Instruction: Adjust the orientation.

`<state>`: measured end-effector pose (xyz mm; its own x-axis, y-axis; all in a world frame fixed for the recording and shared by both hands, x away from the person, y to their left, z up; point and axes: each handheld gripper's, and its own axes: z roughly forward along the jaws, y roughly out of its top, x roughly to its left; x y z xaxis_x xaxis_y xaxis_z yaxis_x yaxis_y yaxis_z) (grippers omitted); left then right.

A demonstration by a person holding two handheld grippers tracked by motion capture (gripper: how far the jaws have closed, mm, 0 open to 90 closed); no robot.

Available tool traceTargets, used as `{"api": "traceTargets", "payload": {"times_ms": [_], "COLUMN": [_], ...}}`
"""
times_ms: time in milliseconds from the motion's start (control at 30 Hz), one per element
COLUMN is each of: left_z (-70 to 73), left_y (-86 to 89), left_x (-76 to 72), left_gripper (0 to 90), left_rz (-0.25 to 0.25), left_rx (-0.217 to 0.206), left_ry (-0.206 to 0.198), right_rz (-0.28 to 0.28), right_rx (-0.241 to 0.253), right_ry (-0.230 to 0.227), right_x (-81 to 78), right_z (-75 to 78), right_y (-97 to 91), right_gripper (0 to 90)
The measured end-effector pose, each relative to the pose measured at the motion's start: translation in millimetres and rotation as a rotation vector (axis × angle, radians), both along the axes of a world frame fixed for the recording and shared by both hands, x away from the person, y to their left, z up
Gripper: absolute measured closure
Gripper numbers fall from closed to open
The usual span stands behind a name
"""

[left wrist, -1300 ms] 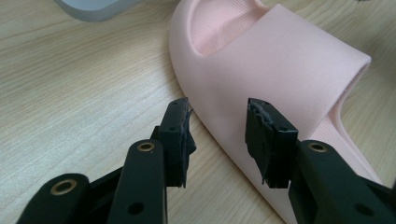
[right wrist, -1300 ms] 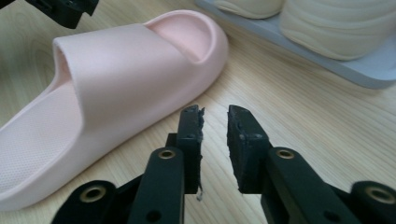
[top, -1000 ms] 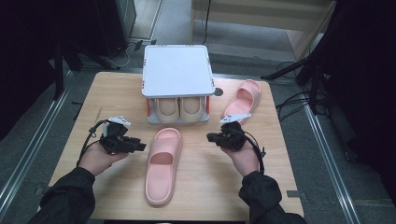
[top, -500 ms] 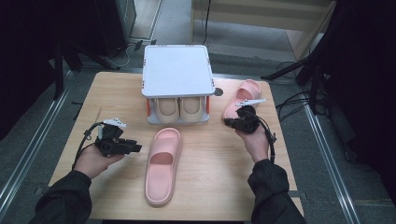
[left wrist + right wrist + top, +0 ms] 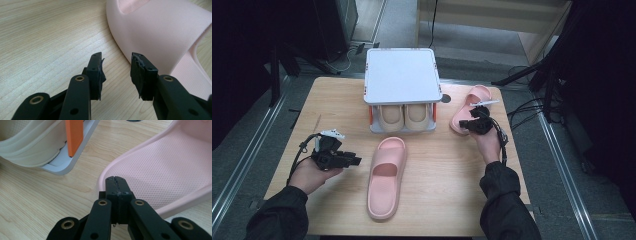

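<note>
Right gripper view: right gripper (image 5: 115,180), jaws together, tips over the far pink slipper's (image 5: 170,167) heel rim (left gripper (image 5: 116,67) gapes empty beside its mate (image 5: 160,32)); closed jaws would likely just shove it.

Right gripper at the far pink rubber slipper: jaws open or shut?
Shut. In the right gripper view, the right gripper shows its two black pads pressed together with nothing between them, at the heel rim of the pink rubber slipper.
</note>
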<state>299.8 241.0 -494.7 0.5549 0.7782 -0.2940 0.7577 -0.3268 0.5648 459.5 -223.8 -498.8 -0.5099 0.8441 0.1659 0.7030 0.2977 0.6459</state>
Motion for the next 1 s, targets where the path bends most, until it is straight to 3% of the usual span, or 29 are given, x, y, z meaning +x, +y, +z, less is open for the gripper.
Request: {"api": "traceTargets", "payload": {"times_ms": [167, 267, 333, 400, 500, 667, 1000], "left_z": [-0.1, -0.8, -0.6, -0.9, -2.3, -0.2, 2.6], "left_y": [-0.5, -0.9, -0.4, 0.4, 0.4, 0.3, 1.5], "left_x": [0.3, 0.9, 1.5, 2.6, 3.6, 2.9, 8.3], "left_gripper": [61.0, 60.8, 60.8, 60.6, 60.5, 60.4, 60.1], "left_rz": [0.0, -0.003, 0.002, 0.006, 0.003, 0.006, -0.001], "left_rx": [-0.001, 0.007, 0.008, 0.001, 0.008, 0.002, -0.002], "left_ry": [-0.001, 0.005, 0.001, 0.006, 0.011, 0.003, -0.008], "right_rz": [-0.019, -0.044, -0.05, -0.045, -0.031, -0.026, -0.005], "right_rx": [-0.006, -0.024, 0.019, 0.024, 0.014, 0.037, 0.009], "right_ry": [-0.036, -0.016, -0.012, -0.01, -0.005, 0.013, 0.04], "right_x": [-0.7, 9.1, 13.8, 13.8, 11.4, 6.2, -19.7], "right_z": [4.3, 3.9, 1.2, 1.0, 1.4, 0.9, 3.5], "right_y": [-2.6, -3.9, -7.0, -8.3, -12.2, -22.0, -35.2], "right_gripper": [90.0, 90.0, 90.0, 90.0, 90.0, 90.0, 90.0]}}
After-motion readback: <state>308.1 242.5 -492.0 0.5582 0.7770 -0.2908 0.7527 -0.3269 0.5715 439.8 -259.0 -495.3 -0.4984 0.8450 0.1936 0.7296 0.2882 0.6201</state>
